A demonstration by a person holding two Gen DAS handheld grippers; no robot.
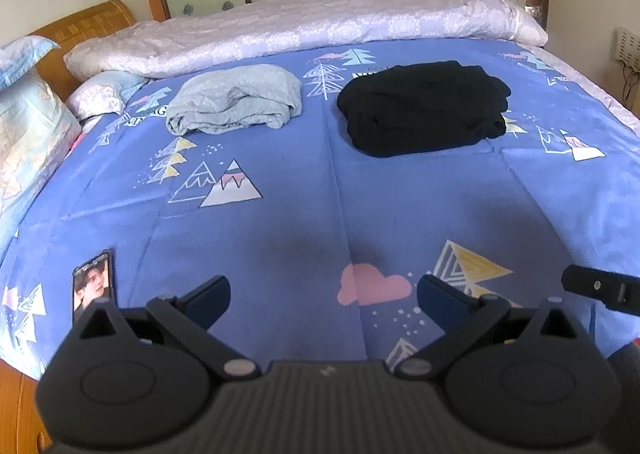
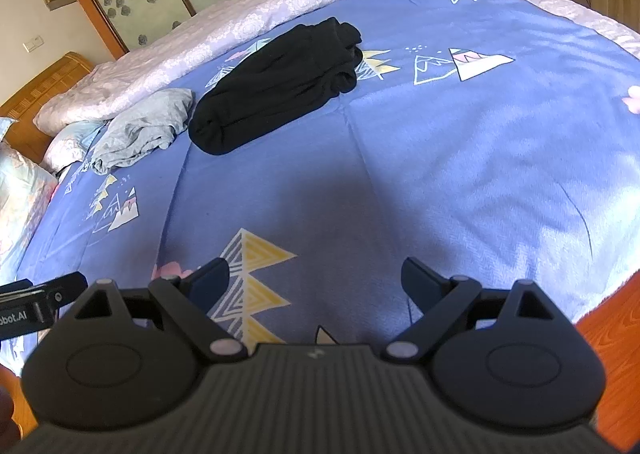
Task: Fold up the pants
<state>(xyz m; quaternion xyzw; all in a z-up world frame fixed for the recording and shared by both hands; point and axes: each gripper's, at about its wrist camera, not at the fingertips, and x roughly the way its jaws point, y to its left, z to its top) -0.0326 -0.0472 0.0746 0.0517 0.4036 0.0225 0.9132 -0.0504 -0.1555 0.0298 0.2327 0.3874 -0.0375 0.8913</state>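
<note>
Above the near edge of the blue sheet [image 1: 320, 181], my left gripper [image 1: 323, 300] and right gripper [image 2: 315, 281] hang spread and empty, since the black pants [image 1: 424, 107] already lie bundled far across beside the grey garment [image 1: 234, 99].

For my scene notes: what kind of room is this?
Most likely a home bedroom: a wide bed with a blue mountain-print sheet, a rolled pale floral quilt and a woven wooden headboard.

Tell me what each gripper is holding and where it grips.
Nothing. The left gripper and right gripper are both open over the sheet, apart from the black pants.
</note>
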